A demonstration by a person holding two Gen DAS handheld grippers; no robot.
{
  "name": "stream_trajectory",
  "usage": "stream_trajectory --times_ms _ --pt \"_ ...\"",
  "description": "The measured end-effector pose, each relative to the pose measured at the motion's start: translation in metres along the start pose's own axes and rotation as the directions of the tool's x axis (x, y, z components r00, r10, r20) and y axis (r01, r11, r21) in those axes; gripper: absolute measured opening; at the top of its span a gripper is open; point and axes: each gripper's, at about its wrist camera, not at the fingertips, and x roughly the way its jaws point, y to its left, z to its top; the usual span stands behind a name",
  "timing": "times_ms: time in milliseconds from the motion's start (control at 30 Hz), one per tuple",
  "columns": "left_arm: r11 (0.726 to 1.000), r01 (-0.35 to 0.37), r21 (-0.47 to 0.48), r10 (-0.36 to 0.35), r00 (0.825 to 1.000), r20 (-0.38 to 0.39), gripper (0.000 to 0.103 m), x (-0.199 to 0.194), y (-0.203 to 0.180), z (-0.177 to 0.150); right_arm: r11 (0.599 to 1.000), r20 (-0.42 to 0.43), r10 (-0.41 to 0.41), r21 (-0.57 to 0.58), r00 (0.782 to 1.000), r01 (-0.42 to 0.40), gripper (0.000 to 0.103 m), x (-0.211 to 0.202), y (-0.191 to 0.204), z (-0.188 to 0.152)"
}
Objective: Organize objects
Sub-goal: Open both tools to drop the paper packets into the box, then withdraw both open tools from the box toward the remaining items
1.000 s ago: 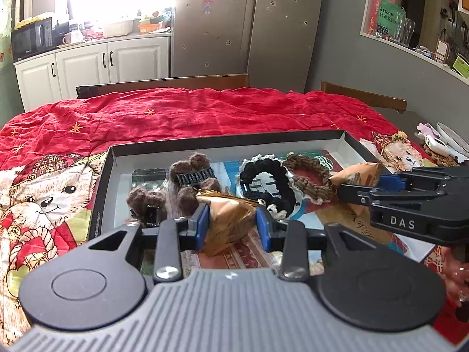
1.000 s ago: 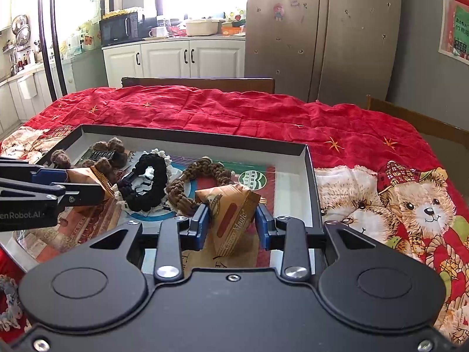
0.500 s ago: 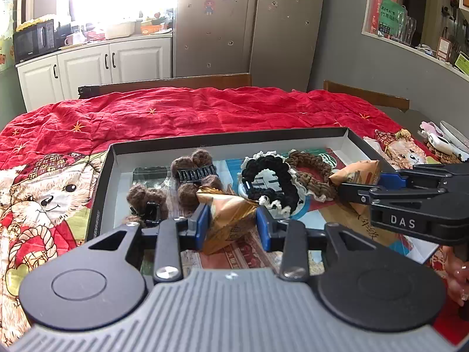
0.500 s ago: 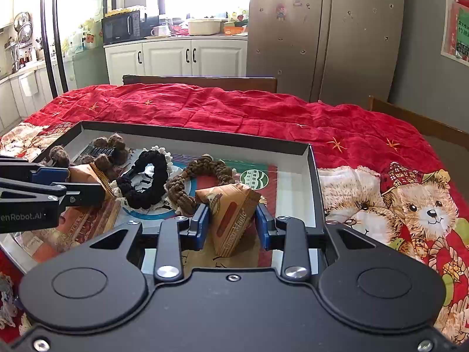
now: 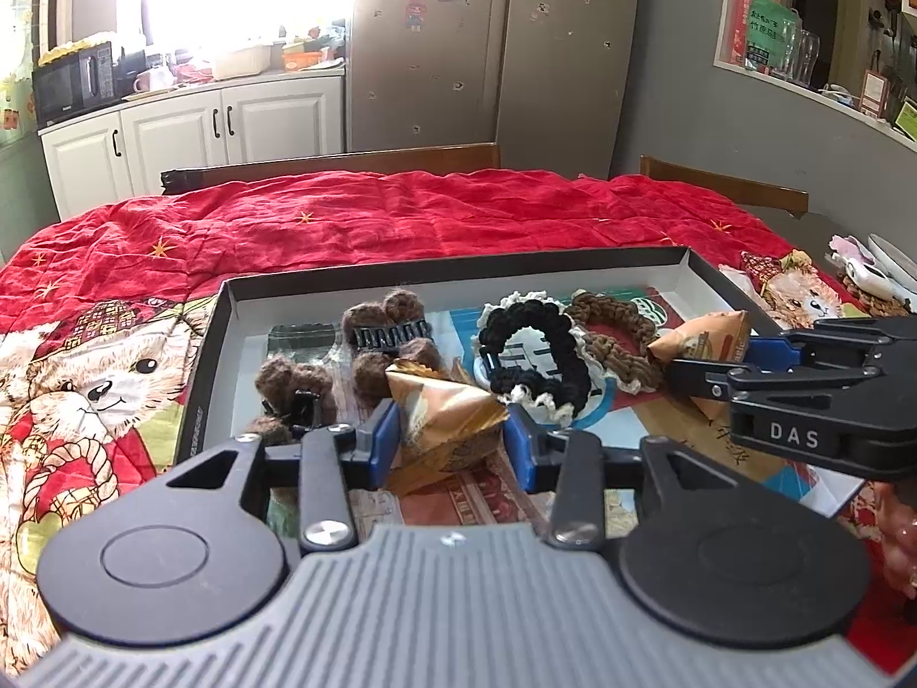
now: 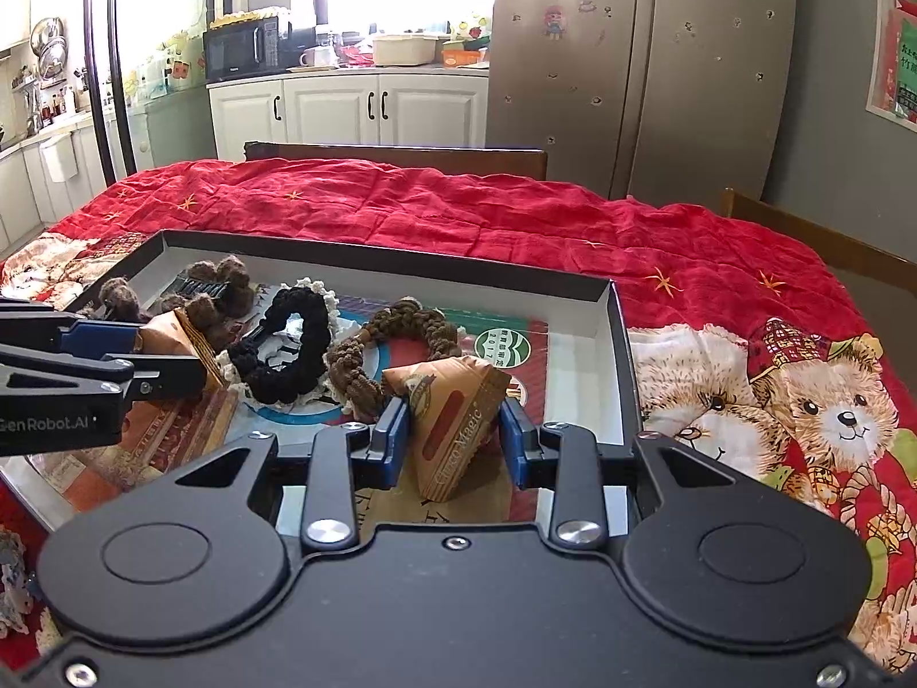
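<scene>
A black tray point(image 5: 458, 266) point(image 6: 390, 255) lies on the red quilt, holding brown fuzzy hair clips point(image 5: 390, 327) point(image 6: 218, 286), a black scrunchie point(image 5: 539, 361) point(image 6: 292, 344) and a brown braided scrunchie point(image 5: 613, 338) point(image 6: 395, 344). My left gripper point(image 5: 453, 441) point(image 6: 172, 355) is low over the tray's left part. Its jaws are opening, and a golden-brown snack packet point(image 5: 441, 413) point(image 6: 177, 338) sits loose between the pads. My right gripper point(image 6: 455, 441) point(image 5: 705, 367) is shut on a second brown packet point(image 6: 453, 418) point(image 5: 705, 338) over the tray's right part.
The quilt point(image 6: 573, 229) with teddy-bear prints covers the whole table. Wooden chair backs point(image 5: 344, 163) stand along the far edge. Small white and pink items point(image 5: 871, 275) lie beyond the tray's right side. A hand point(image 5: 900, 539) shows at the lower right.
The left gripper's jaws have spread apart around the golden packet. Both grippers stay where they were, and the right one keeps its grip.
</scene>
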Motion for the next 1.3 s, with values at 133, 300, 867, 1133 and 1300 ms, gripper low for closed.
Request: stream_trajectory --times_ms 133,300,867,1133,1300 --pt "1.0 -0.009 0.003 0.009 1.0 0.017 0.059 -0.005 0.0 0.0 1.0 0.001 0.001 -0.001 1.0 -0.001 0.037 0.0 0.0 0.0" --pt "1.0 -0.013 0.013 0.013 0.999 0.045 0.068 -0.014 -0.003 0.002 1.0 0.009 0.004 0.009 1.0 -0.004 0.046 -0.004 0.0 0.0" --pt "1.0 -0.024 0.012 0.023 0.992 0.121 0.081 -0.062 0.0 -0.002 1.0 0.073 -0.011 0.014 0.997 0.01 0.056 -0.051 0.002 0.004" --pt "0.999 -0.038 0.0 0.037 0.989 0.141 0.083 -0.099 0.014 -0.012 1.0 0.079 0.001 0.001 0.997 -0.001 0.057 -0.093 0.011 -0.006" --pt "0.998 -0.045 0.033 0.04 0.988 0.15 0.085 -0.124 0.014 -0.027 1.0 0.056 0.028 -0.013 0.998 -0.027 0.058 -0.122 0.018 -0.019"
